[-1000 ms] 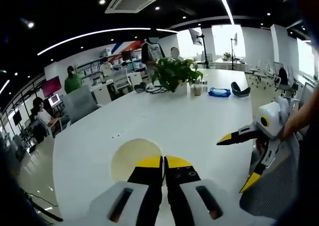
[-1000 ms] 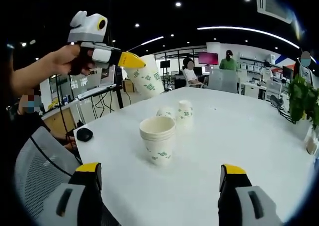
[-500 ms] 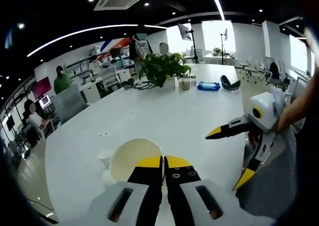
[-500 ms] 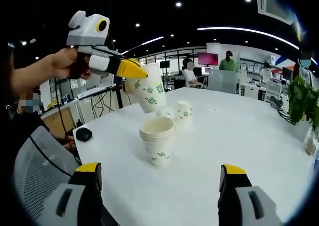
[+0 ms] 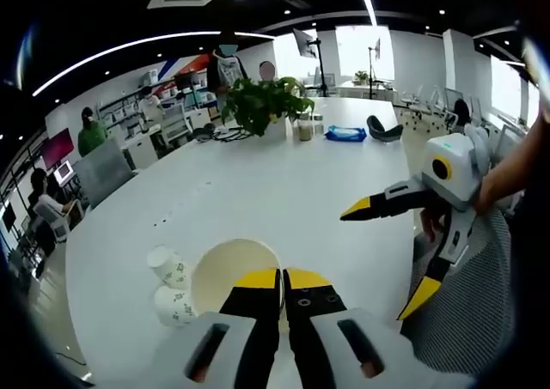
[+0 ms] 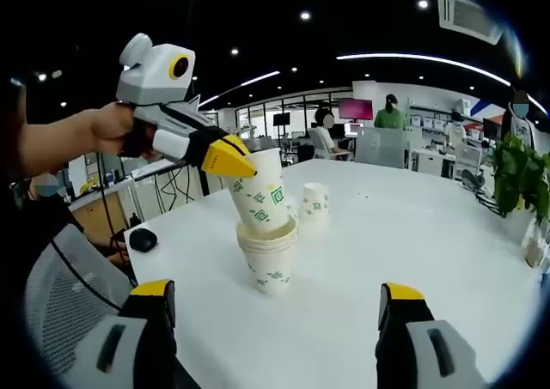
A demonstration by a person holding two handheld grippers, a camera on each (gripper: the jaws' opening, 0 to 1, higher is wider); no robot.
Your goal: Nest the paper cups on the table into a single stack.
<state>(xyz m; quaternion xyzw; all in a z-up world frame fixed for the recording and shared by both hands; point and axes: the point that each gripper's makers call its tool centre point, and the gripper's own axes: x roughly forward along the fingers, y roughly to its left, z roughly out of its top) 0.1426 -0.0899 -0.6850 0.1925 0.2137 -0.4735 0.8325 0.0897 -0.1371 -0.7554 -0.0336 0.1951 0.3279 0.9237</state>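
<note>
My left gripper point(image 5: 282, 278) is shut on the rim of a white paper cup point(image 5: 232, 271) with green print. In the right gripper view, the left gripper point(image 6: 227, 159) holds that cup point(image 6: 261, 191) tilted, its base dipping into the top of a stack of cups point(image 6: 271, 258) on the white table point(image 6: 412, 234). Another cup point(image 6: 314, 203) stands just behind the stack. Two loose cups point(image 5: 167, 264) point(image 5: 174, 304) sit to the left of the held one. My right gripper point(image 6: 275, 294) is open with nothing between its jaws, in front of the stack; the right gripper point(image 5: 376, 264) hovers at the table's edge.
A potted plant point(image 5: 260, 106) stands at the far end of the table, with a blue item point(image 5: 345, 134) and a black headset point(image 5: 383, 131) near it. A small black object point(image 6: 142, 239) lies by the table corner. A mesh chair point(image 6: 51, 294) is close by. People sit at desks beyond.
The left gripper has carried the held cup down and over, from above and left of the stack until its base enters the top cup. The right gripper has stayed open.
</note>
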